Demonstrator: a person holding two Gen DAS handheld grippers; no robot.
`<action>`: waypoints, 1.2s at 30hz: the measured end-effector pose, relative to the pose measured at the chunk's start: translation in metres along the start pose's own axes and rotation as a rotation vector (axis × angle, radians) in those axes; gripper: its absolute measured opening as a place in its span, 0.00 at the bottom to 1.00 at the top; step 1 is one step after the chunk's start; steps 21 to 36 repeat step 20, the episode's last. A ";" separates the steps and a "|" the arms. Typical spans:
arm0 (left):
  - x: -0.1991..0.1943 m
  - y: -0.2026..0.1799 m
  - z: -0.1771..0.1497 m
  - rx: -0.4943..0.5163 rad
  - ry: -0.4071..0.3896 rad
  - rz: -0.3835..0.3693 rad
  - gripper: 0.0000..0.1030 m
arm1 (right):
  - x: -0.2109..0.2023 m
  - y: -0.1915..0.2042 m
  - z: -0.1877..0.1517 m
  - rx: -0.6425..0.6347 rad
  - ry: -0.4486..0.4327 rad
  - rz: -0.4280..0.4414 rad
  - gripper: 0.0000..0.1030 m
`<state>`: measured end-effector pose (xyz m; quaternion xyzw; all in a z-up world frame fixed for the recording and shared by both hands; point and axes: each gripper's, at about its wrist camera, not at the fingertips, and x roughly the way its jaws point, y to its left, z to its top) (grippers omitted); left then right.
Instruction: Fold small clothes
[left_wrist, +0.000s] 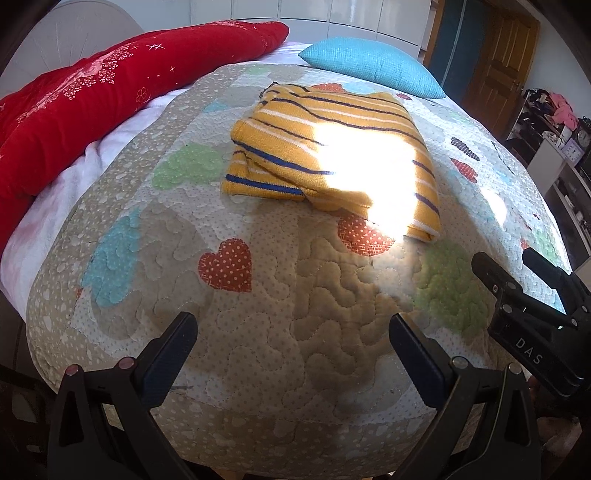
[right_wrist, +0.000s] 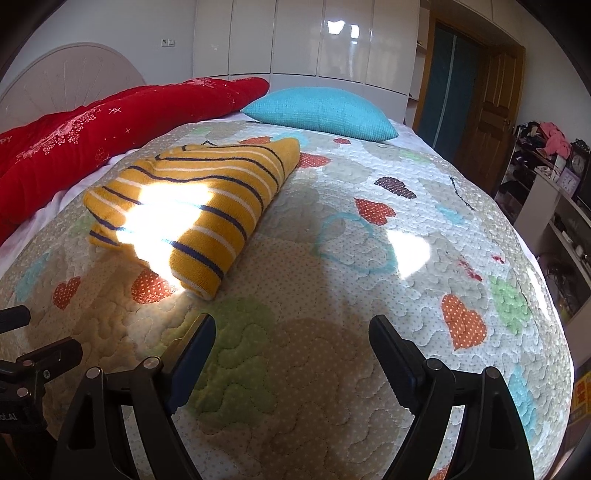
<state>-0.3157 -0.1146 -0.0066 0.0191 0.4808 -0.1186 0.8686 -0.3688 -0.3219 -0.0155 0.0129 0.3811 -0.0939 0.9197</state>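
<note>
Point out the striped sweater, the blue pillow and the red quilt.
striped sweater (left_wrist: 295, 147), left wrist view, on its folded top layer.
blue pillow (right_wrist: 321, 107), right wrist view, middle of its face.
red quilt (left_wrist: 110, 81), left wrist view, on its flowered top.

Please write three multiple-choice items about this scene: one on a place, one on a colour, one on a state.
1. Where does the striped garment lie?
A. on the quilt
B. on the blue pillow
C. on the floor

2. Which colour is the garment's ground?
A. green
B. mustard yellow
C. pink

3. How is the left gripper?
A. shut on the garment
B. shut on nothing
C. open and empty

Answers:
1 A: it rests on the heart-patterned quilt, apart from the blue pillow.
2 B: yellow, with white and dark blue stripes.
3 C: its fingers stand wide apart over bare quilt; the right gripper is open too.
</note>
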 end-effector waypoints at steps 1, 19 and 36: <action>0.001 0.000 0.001 -0.001 -0.001 -0.001 1.00 | 0.001 -0.002 0.001 0.005 0.001 -0.003 0.86; 0.020 0.006 0.023 -0.053 0.003 -0.077 1.00 | 0.018 -0.003 0.014 0.020 0.036 -0.001 0.87; 0.020 0.009 0.026 -0.056 0.005 -0.079 1.00 | 0.020 -0.003 0.014 0.020 0.041 0.004 0.87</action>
